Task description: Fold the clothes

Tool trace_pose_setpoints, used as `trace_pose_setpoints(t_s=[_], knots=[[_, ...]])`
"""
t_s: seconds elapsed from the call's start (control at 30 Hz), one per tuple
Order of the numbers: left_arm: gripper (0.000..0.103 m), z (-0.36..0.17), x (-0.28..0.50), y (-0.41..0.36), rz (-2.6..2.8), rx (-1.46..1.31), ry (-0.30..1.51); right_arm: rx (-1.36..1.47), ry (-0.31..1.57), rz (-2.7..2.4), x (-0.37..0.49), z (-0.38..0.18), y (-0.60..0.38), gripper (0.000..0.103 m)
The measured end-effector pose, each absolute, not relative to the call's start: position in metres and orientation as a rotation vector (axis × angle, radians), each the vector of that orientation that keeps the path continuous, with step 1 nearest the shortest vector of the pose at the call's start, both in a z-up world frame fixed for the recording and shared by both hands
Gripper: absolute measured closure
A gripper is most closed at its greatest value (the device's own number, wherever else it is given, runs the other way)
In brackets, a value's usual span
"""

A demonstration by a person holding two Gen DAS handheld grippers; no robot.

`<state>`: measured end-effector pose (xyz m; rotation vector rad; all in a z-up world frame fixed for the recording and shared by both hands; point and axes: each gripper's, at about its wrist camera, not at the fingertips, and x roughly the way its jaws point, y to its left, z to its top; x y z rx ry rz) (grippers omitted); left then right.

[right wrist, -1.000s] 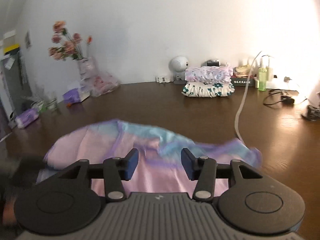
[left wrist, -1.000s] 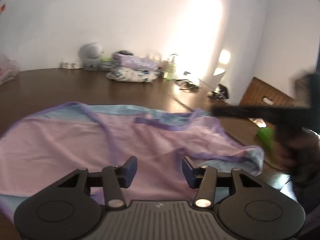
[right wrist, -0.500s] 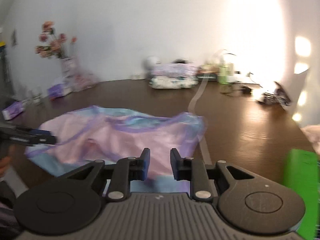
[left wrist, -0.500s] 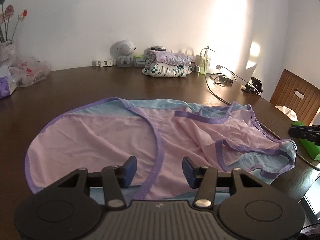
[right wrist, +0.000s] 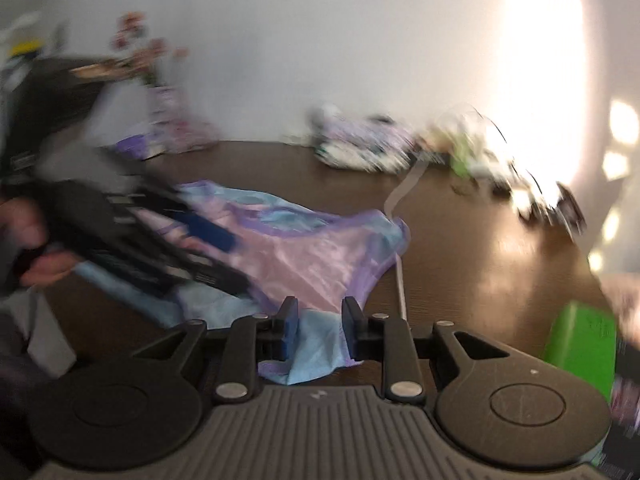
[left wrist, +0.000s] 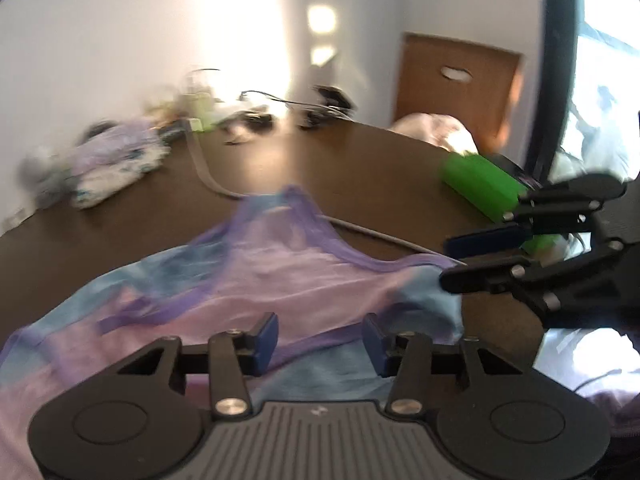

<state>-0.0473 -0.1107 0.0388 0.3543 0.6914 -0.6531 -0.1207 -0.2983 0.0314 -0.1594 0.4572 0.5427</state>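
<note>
Two hand-held grippers are over one garment (left wrist: pixel 304 280), which lies spread and rumpled on the dark table (left wrist: pixel 120 216): pink satin with purple trim and pale blue panels. Your left hand-held gripper (left wrist: pixel 319 338) hovers above the near part of the garment with its jaws wide apart, cloth showing between the blue pads (left wrist: pixel 267 330) but not pinched. In the right wrist view that same gripper is a dark blur on the left of the garment (right wrist: pixel 320 248), with your hand (right wrist: pixel 36 240) behind it.

Your right hand-held gripper (right wrist: pixel 320 322) stands over the near blue corner of the garment, jaws narrowed but with a clear gap, and nothing clamped in it as far as the view shows. From the left wrist view it (left wrist: pixel 472 258) comes in from the right, its two fingers (left wrist: pixel 486 238) one above the other at the garment's right corner; whether they touch the cloth you cannot tell.

Beyond the garment a grey cable (left wrist: pixel 208 172) runs across the table toward the wall and passes just beside its far edge. A stack of folded clothes (left wrist: pixel 116 164) sits well behind the garment, near the wall. A green block (left wrist: pixel 480 184) lies to the garment's right, and a wooden chair (left wrist: pixel 456 88) stands past the table edge behind it.
</note>
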Motion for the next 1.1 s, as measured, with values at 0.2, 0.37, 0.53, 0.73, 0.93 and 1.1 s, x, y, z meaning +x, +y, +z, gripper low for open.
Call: trace_pose_setpoints(t_s=[0.2, 0.37, 0.53, 0.73, 0.93, 1.1], knots=[[0.060, 0.030, -0.026, -0.109, -0.626, 0.304, 0.713, -0.223, 0.533, 0.540, -0.110, 0.013, -0.277, 0.079], [0.062, 0.016, -0.006, -0.093, -0.510, 0.242, 0.760, -0.145, 0.597, 0.491, -0.096, 0.005, -0.291, 0.079], [0.059, 0.015, -0.004, -0.089, -0.481, 0.227, 0.740, -0.007, 0.597, 0.586, -0.098, 0.008, -0.309, 0.101], [0.056, 0.013, -0.003, -0.088, -0.479, 0.220, 0.732, 0.174, 0.659, 0.609, -0.088, 0.013, -0.335, 0.080], [0.055, 0.013, -0.004, -0.088, -0.481, 0.221, 0.732, -0.024, 0.440, 0.629, -0.117, 0.032, -0.302, 0.076], [0.054, 0.012, -0.004, -0.088, -0.486, 0.222, 0.729, -0.174, 0.493, 0.605, -0.104, 0.013, -0.272, 0.088]])
